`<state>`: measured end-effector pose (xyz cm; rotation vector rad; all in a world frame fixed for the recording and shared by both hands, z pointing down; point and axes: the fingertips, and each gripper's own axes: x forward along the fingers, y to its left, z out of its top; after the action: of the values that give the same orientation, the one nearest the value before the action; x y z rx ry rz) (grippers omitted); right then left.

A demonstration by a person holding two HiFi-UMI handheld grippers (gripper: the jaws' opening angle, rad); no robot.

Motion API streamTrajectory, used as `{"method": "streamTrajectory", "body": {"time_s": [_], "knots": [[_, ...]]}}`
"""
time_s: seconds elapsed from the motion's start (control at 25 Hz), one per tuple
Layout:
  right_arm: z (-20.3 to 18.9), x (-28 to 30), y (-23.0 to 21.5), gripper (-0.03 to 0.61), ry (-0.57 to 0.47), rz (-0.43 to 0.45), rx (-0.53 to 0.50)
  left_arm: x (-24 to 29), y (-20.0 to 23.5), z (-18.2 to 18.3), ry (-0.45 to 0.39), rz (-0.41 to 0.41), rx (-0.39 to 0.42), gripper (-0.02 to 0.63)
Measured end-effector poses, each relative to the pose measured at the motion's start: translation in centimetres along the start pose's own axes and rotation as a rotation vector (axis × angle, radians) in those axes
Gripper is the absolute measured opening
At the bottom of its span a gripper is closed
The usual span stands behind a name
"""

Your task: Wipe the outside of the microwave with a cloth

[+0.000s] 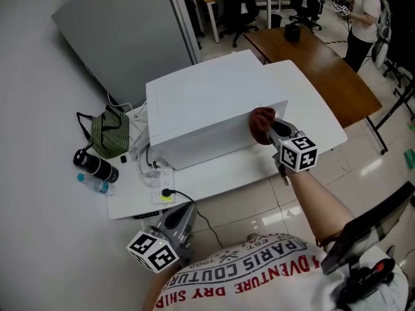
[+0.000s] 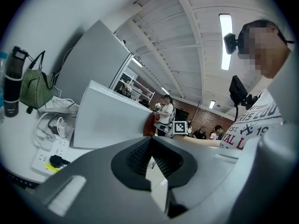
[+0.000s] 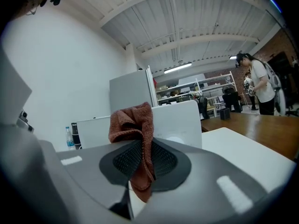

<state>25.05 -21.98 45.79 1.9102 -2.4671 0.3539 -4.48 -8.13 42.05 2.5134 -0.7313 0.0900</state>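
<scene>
A white microwave [image 1: 207, 105] stands on a white table [image 1: 305, 96]. My right gripper [image 1: 271, 129] is shut on a reddish-brown cloth [image 1: 262, 124], which presses against the near side of the microwave at its right end. In the right gripper view the cloth [image 3: 133, 125] bunches up between the closed jaws in front of the microwave [image 3: 177, 120]. My left gripper [image 1: 170, 229] hangs low below the table's front edge, away from the microwave. Its jaws are shut with nothing in them [image 2: 152, 160]. The left gripper view shows the microwave's side [image 2: 110, 120] and the cloth [image 2: 151, 124] at its far end.
A striped green bag [image 1: 108, 131], a dark flask [image 1: 96, 165] and a water bottle [image 1: 96, 184] lie at the table's left. A power strip [image 1: 162, 185] with cables sits beside the microwave. A brown table [image 1: 318, 60] stands behind, and a person [image 1: 362, 18] stands at the far right.
</scene>
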Motion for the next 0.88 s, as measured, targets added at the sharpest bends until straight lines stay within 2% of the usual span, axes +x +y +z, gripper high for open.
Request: {"method": "streamTrajectory", "body": {"time_s": [0.16,0.28,0.48,0.68,0.88], "knots": [[0.7,-1.1,1.7,0.038,-0.007,0.068,-0.028,0.4,-0.1,0.0,0.007,-0.019,-0.002,0.005],[2.5,-1.9,4.8,0.038,-0.024,0.174,-0.072,0.3,-0.3,0.1,0.003,-0.03,-0.002,0.005],[6.7,-1.6,11.9,0.037,-0.041,0.373,-0.075,-1.7,0.3,0.2,-0.018,-0.03,-0.001,0.005],[9.1,0.8,19.6,0.035,0.025,0.521,-0.179,-5.3,1.5,0.8,-0.076,-0.011,0.004,0.005],[10.9,4.3,26.6,0.032,0.105,0.643,-0.121,-9.9,2.9,2.4,-0.164,0.044,0.024,0.005]]}}
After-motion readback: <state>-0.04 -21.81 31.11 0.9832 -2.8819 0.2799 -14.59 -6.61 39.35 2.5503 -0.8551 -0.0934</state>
